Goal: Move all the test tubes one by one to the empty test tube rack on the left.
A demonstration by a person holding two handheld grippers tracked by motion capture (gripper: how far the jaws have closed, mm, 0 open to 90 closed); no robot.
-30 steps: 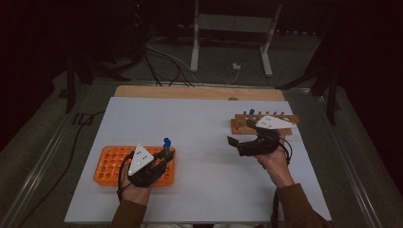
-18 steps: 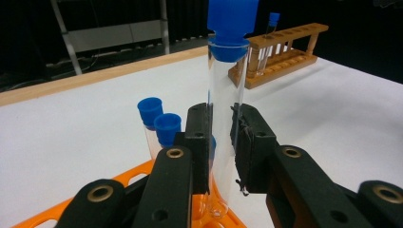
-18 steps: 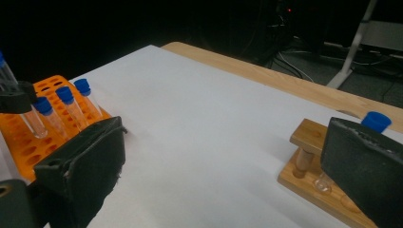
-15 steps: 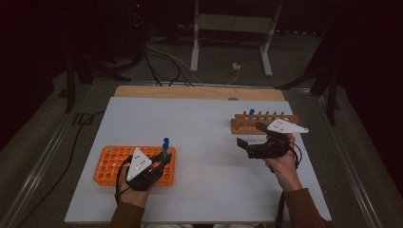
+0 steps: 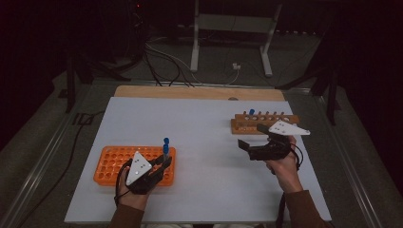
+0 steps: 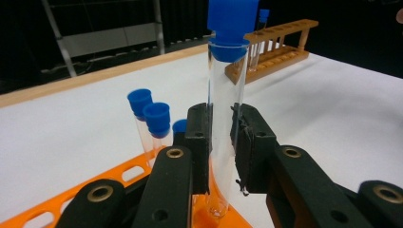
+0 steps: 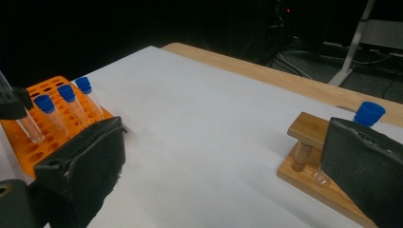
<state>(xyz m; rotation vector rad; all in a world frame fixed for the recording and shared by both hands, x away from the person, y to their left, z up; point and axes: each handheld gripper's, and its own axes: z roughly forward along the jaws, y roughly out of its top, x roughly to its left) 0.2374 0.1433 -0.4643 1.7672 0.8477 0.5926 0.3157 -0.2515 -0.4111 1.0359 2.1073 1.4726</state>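
Left gripper view: tube (image 6: 227, 118) (blue-capped) between jaws

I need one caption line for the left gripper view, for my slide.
Left gripper clamps a blue-capped test tube upright over the orange rack; a wooden rack stands behind.

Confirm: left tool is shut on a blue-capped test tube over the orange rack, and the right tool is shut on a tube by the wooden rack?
Not quite. The right tool holds nothing: in the right gripper view its jaws stand wide apart with bare table between them, beside the wooden rack. The rest is right: the left tool is shut on the blue-capped test tube over the orange rack.
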